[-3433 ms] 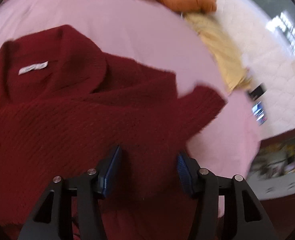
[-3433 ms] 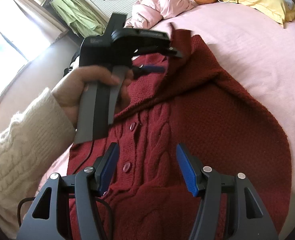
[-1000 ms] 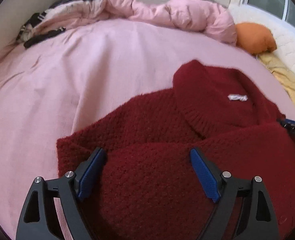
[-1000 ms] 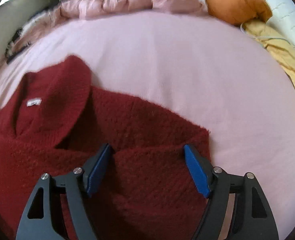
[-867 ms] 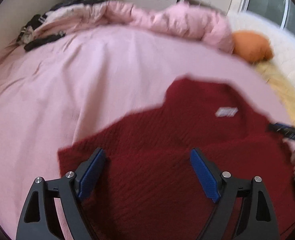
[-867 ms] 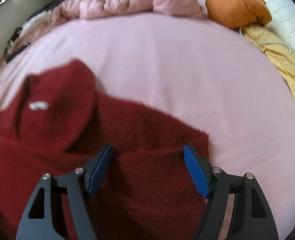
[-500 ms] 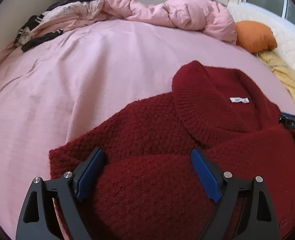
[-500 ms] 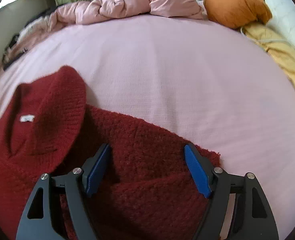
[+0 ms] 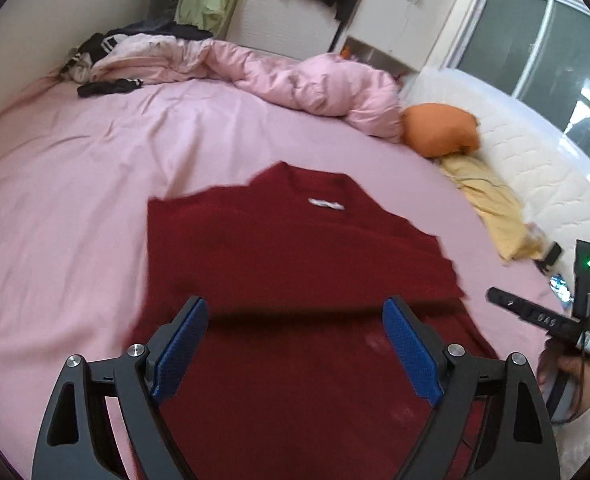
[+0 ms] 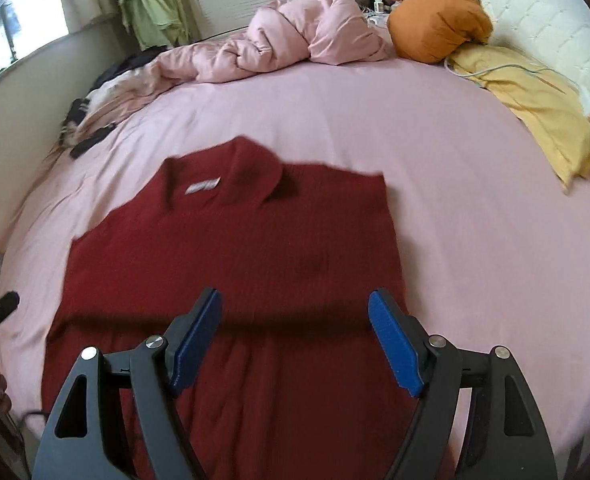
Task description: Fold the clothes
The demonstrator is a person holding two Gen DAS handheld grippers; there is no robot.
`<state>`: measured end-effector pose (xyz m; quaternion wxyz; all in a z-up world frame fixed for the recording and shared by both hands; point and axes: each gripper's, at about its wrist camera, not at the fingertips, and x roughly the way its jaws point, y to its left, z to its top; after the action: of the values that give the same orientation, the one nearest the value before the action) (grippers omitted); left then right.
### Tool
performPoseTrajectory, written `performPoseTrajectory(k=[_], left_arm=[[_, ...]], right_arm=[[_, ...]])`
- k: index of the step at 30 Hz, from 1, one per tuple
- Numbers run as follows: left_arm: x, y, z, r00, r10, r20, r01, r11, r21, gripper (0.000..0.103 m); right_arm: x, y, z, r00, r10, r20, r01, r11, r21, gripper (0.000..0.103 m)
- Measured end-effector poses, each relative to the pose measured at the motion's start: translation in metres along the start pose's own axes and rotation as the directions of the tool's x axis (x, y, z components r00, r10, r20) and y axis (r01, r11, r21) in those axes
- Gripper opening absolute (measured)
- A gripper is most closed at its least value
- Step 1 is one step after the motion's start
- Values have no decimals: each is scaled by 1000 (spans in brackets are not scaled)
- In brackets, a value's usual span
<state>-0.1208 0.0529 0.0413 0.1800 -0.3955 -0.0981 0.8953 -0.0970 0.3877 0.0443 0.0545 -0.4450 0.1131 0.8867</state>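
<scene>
Operator: Tongs status?

Technician: Left gripper point(image 9: 295, 354) and right gripper point(image 10: 295, 344) are both standing wide apart, holding nothing, hovering above the sweater point(image 9: 295, 264).

Operator: Where is the sweater lying?

Technician: It is lying flat on the pink bedsheet point(image 9: 95, 168), collar pointing toward the orange pillow point(image 10: 439, 26) and the rumpled pink duvet point(image 10: 295, 40). The sides look folded in.

Operator: Procedure?

Technician: I am advising gripping both near corners evenly and lifting together. The thick, fuzzy knit is probably sagging and stretching under uneven pull.
</scene>
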Motion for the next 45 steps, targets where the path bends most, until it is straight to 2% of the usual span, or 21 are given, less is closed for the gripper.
performPoseTrajectory(k=[2, 4, 8, 10, 11, 12, 13, 14, 15, 16, 18, 24, 45], left_arm=[[-14, -17, -23, 999, 35, -36, -35, 999, 6, 90], [-25, -35, -46, 998, 28, -62, -28, 1000, 0, 90], [-35, -59, -89, 998, 40, -43, -42, 999, -24, 90], [-29, -64, -112, 993, 117, -8, -117, 993, -10, 90], [-21, -65, -120, 988, 150, -41, -150, 989, -3, 90], [-14, -65, -123, 982, 164, -92, -165, 986, -2, 89], [-15, -65, -122, 983, 161, -92, -162, 987, -5, 89], [-17, -65, -121, 984, 161, -78, -163, 987, -11, 89], [-17, -64, -120, 983, 168, -73, -170, 985, -17, 89], [-16, -63, -121, 981, 176, -83, -177, 984, -15, 89], [-16, -64, -122, 982, 170, -88, -171, 985, -8, 89], [-18, -61, -123, 983, 164, -80, -166, 986, -19, 89], [-16, -63, -122, 986, 145, -85, -148, 989, -25, 89]], right_arm=[[-29, 6, -34, 1000, -11, 11, 11, 1000, 13, 76], [-47, 13, -50, 1000, -23, 18, 22, 999, 27, 76], [-81, 35, -86, 995, -60, 84, 60, 998, 8, 76], [-88, 48, -104, 988, -93, 121, 96, 995, -19, 76], [-89, 50, -112, 987, -90, 132, 93, 995, -20, 76], [-88, 52, -119, 984, -88, 155, 92, 996, -15, 76], [-85, 53, -128, 979, -95, 181, 99, 995, -13, 76], [-75, 55, -136, 983, -105, 152, 109, 994, -17, 76], [-65, 55, -134, 993, -87, 82, 89, 996, -16, 76], [-63, 55, -132, 994, -82, 71, 83, 996, -15, 76], [-69, 50, -131, 990, -87, 112, 86, 996, 10, 76], [-74, 51, -134, 989, -77, 126, 77, 997, 6, 76], [-69, 48, -134, 993, -48, 109, 46, 999, 19, 76]])
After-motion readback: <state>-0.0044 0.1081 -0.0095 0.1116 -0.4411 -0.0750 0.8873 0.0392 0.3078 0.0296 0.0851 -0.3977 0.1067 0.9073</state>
